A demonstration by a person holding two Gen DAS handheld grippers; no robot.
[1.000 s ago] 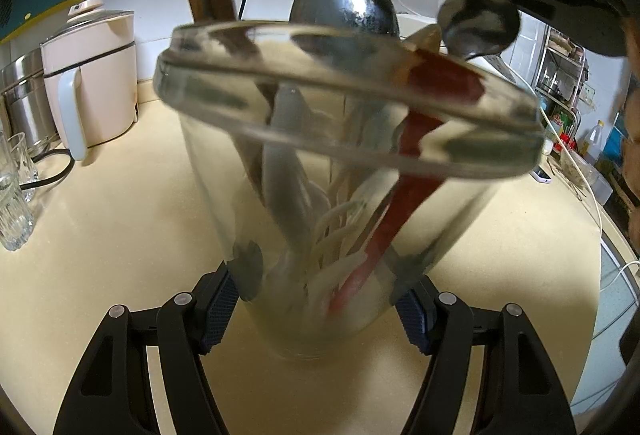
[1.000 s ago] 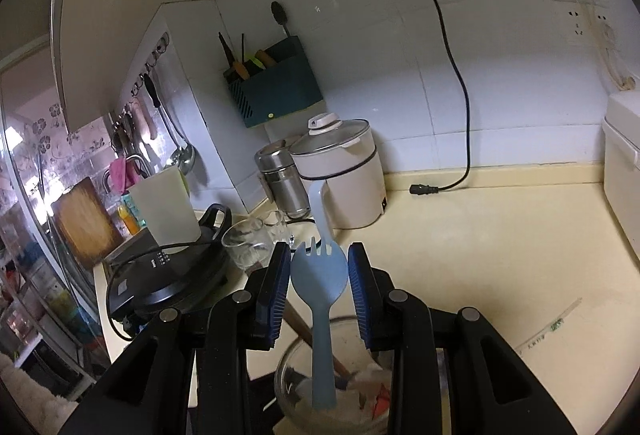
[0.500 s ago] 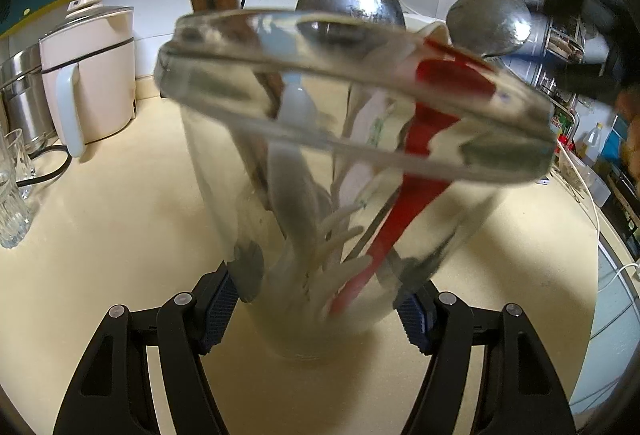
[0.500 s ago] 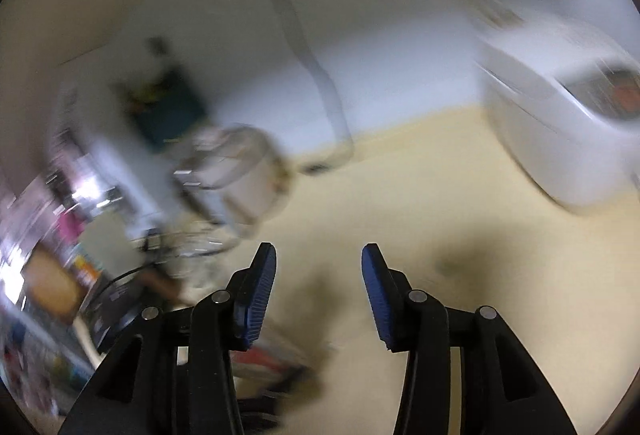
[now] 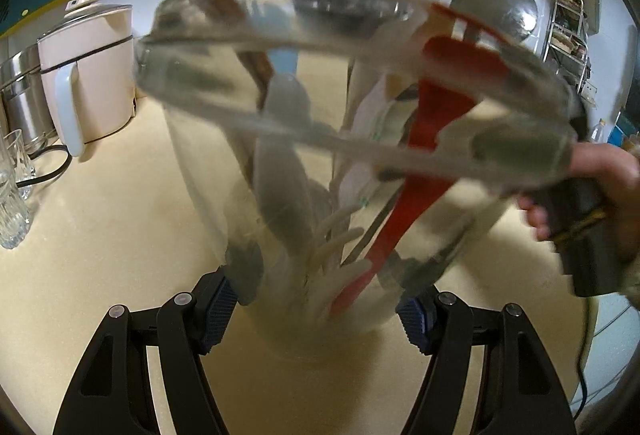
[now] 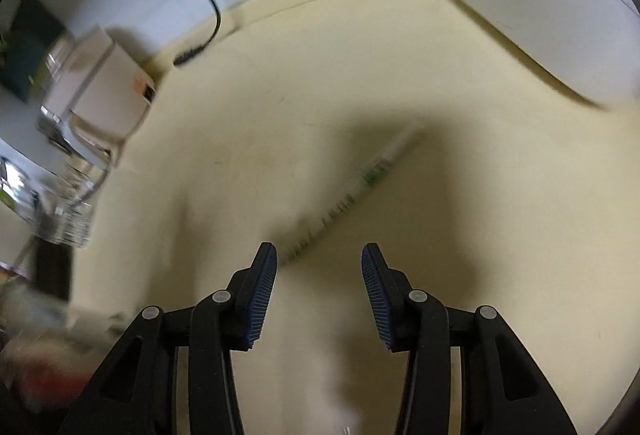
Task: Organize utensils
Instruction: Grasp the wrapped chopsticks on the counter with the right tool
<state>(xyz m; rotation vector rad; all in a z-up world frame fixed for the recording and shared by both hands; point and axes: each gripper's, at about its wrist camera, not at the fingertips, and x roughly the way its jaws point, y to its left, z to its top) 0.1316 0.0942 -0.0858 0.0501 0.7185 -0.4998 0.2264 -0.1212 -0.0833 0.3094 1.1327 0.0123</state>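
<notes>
The left gripper [image 5: 320,299] is clamping a glass jar [image 5: 320,139] of utensils; the right gripper [image 6: 319,275] is hovering, jaws apart and empty, above a wrapped packet [image 6: 360,187].

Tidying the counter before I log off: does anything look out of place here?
One thing: a long paper-wrapped stick, likely chopsticks, lies loose and slanted on the counter ahead of the open, empty right tongs, while the other utensils stand in the glass jar clamped by the left tongs.
</notes>
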